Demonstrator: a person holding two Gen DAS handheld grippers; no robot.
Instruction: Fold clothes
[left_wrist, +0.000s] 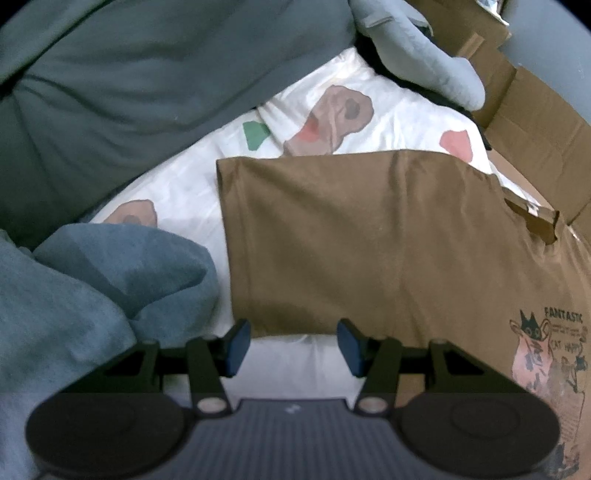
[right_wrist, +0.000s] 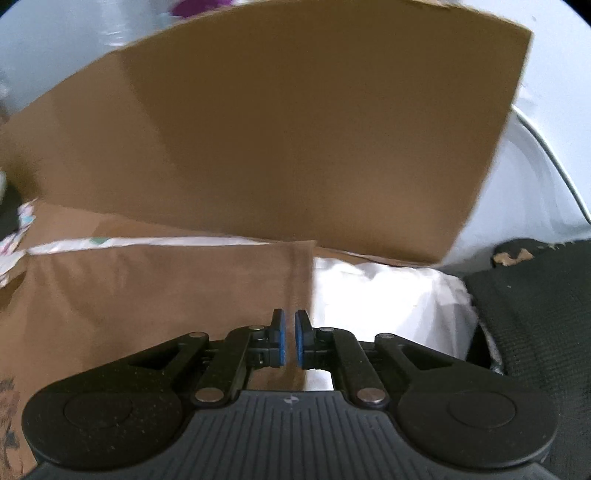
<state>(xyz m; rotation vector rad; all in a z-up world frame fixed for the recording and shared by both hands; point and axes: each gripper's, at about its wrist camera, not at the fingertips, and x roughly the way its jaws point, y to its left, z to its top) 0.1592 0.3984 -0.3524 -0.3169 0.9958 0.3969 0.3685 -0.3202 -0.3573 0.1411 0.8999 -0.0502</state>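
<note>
White bedding (left_wrist: 192, 192) printed with brown, pink and green blotches covers the bed where the work takes place. On it lies a brown T-shirt (left_wrist: 351, 240), spread fairly flat, with a cartoon print and the word "FANTASTIC" (left_wrist: 546, 354) near its right side in the left wrist view. A crumpled blue garment (left_wrist: 110, 280) sits just left of the shirt, and a large dark grey-green cloth (left_wrist: 129, 85) fills the upper left. A pale blue padded item (left_wrist: 424, 55) lies further back, beside a cardboard box (left_wrist: 532, 122) at the right.

The left hand-held gripper (left_wrist: 293, 345) hovers at the near edge of the shirt with its blue pads (left_wrist: 236, 347) well apart; nothing is between them, and white bedding shows in the gap.

In the right wrist view, the right hand-held gripper (right_wrist: 290, 339) sits over the right edge of the T-shirt (right_wrist: 166, 295), where brown fabric meets white bedding (right_wrist: 388, 306). Its pads (right_wrist: 280, 339) stand almost together with only a narrow slit between them, and no cloth shows in that slit. A wide cardboard flap (right_wrist: 295, 129) rises behind, blurred. A dark knitted fabric (right_wrist: 535, 314) lies at the far right.
</note>
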